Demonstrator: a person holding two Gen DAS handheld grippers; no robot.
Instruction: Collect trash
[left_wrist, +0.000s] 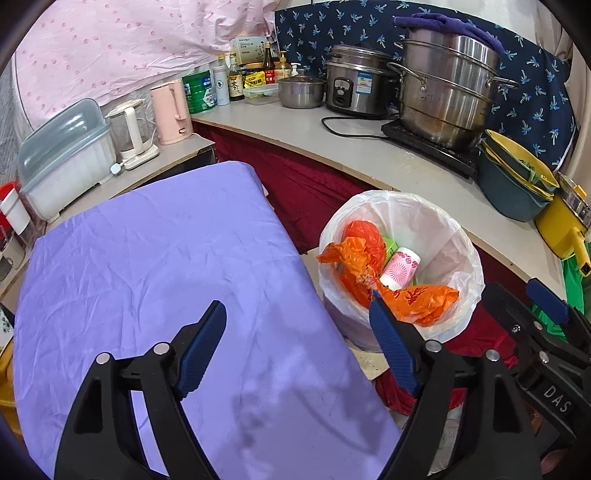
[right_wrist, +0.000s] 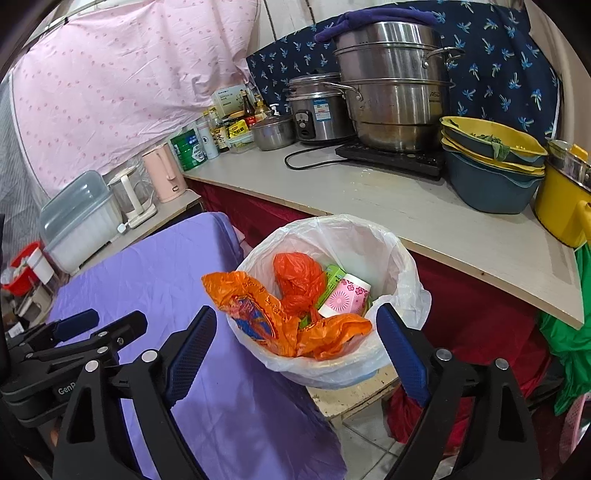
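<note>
Both sets of jaws are spread wide, and nothing is held between them. The left gripper (left_wrist: 297, 345) is poised over the edge of the purple cloth (left_wrist: 155, 266), with its right-hand finger seen against the near rim of the bin; whether that finger touches the orange bag cannot be told. The right gripper (right_wrist: 295, 343) is aimed straight at the bin (right_wrist: 332, 369), whose near rim is framed between its fingers. The trash is found inside the white liner (right_wrist: 369, 236): a crumpled orange bag (right_wrist: 258, 314) draped over the near rim, a second orange bag (right_wrist: 299, 277) balled up behind it, a pink cup (right_wrist: 345, 295) and a green box (right_wrist: 336, 275). No loose trash is seen on the purple cloth, so the collecting is judged largely done. The draped bag is only half inside, and it could be dragged back out if it were snagged by a fingertip. The liner is loose and thin, and it could be pulled off the rim or torn if caught. The bin sits close to the cloth-covered table and could be tipped by a sideways knock.
</note>
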